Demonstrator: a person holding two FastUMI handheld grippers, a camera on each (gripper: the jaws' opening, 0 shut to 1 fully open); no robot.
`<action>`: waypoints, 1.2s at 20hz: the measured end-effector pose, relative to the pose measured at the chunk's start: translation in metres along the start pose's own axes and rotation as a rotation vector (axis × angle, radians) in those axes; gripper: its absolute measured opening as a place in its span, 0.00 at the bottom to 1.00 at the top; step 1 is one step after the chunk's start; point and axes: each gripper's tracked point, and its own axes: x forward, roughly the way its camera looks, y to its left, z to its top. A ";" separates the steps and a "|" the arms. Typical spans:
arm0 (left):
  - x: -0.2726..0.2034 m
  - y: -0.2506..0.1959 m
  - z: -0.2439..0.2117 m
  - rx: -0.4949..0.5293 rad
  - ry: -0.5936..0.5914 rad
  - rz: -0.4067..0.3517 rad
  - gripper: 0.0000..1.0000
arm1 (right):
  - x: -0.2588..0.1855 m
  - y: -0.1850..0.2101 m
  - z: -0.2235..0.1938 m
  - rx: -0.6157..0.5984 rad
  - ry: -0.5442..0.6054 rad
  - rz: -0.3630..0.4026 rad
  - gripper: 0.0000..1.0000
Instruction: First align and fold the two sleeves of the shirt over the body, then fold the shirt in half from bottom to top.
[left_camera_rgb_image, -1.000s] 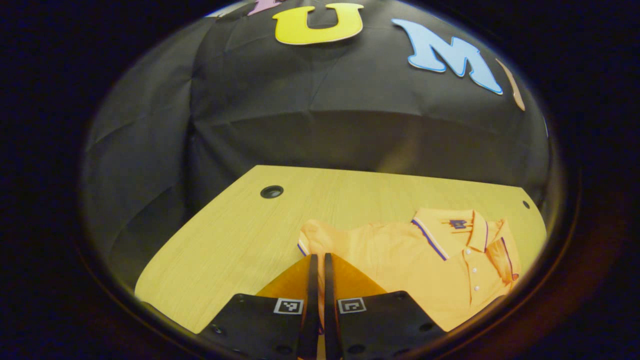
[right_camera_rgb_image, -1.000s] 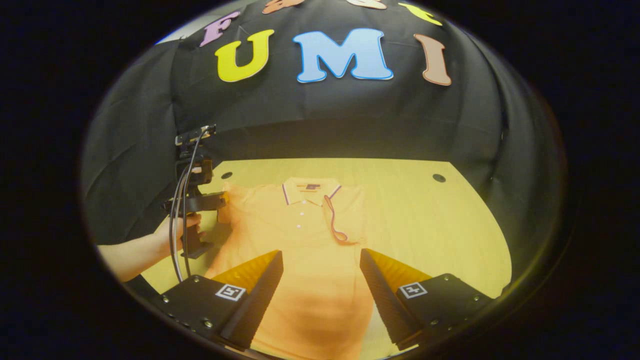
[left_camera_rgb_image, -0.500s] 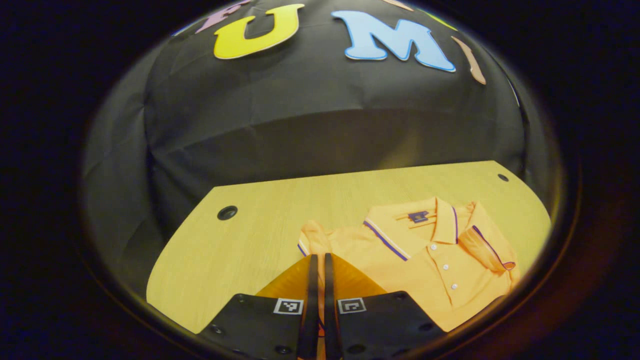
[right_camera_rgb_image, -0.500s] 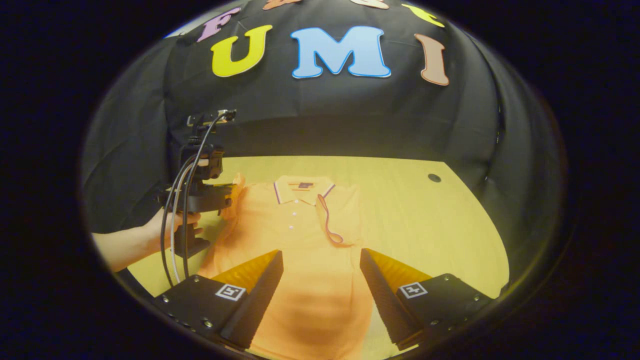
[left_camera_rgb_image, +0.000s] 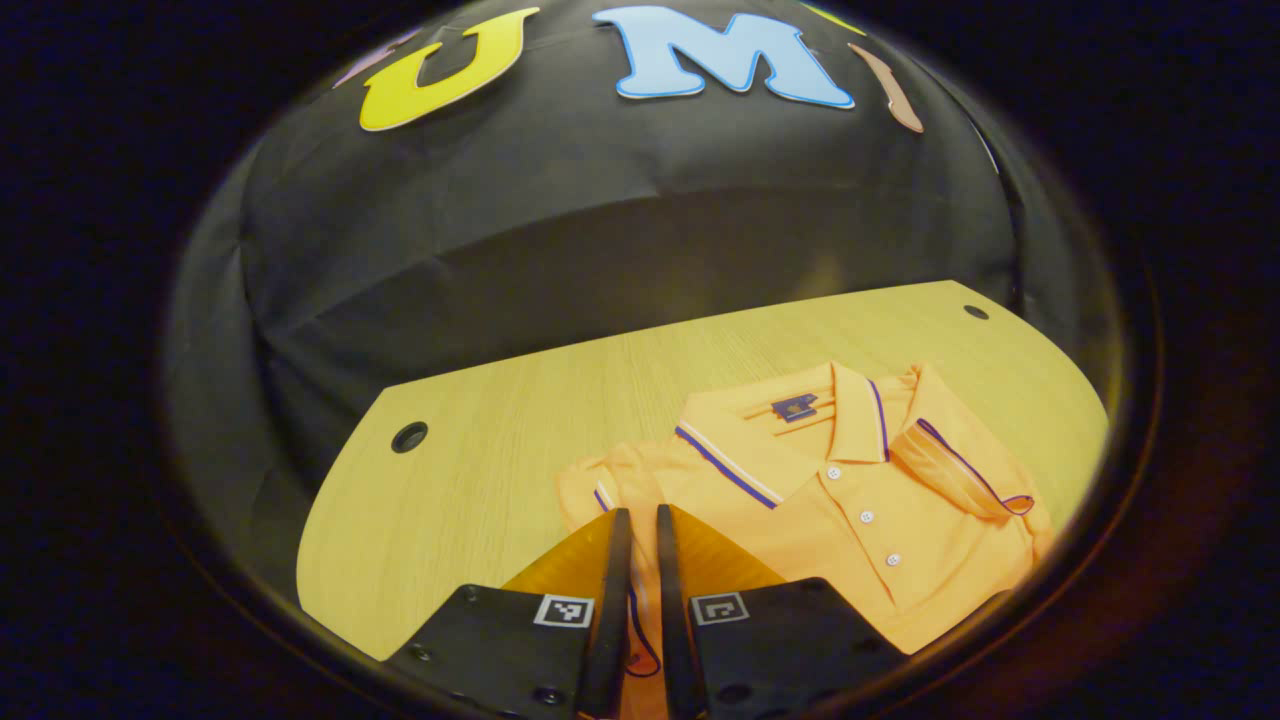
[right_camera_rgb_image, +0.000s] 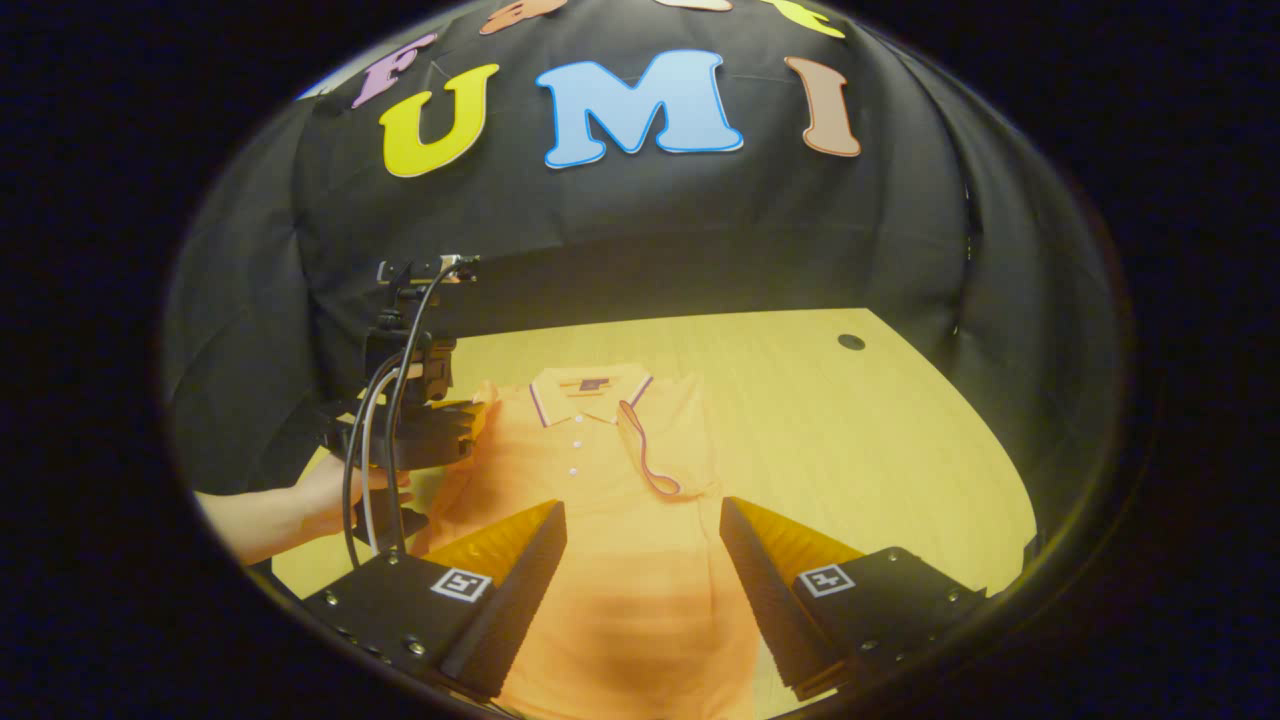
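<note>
The left gripper view is taken low and close over the left side of the shirt (left_camera_rgb_image: 850, 480), angled rightward across the wooden table (left_camera_rgb_image: 480, 470) toward the far wall. The right gripper view is set nearer, above the shirt's hem, facing straight ahead. Shirt, table and wall are shared by both.

Each tool (right_camera_rgb_image: 642, 560) has a black housing studded with small screws and two wedge-shaped ribbed fingers, each with a square black-and-white marker behind it. On the left tool (right_camera_rgb_image: 470, 420), cables loop from a top-mounted camera past its handle. The forearm (right_camera_rgb_image: 260, 515) is bare.
</note>
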 end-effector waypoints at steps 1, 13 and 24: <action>-0.002 -0.003 -0.001 0.001 0.007 -0.006 0.29 | -0.002 -0.003 0.000 -0.002 -0.001 -0.003 0.95; -0.067 -0.029 -0.012 -0.063 -0.022 -0.064 0.95 | -0.022 -0.022 -0.032 -0.031 0.016 0.008 0.95; -0.168 -0.038 -0.072 -0.082 0.001 -0.061 0.93 | -0.050 -0.039 -0.091 -0.052 0.090 0.031 0.95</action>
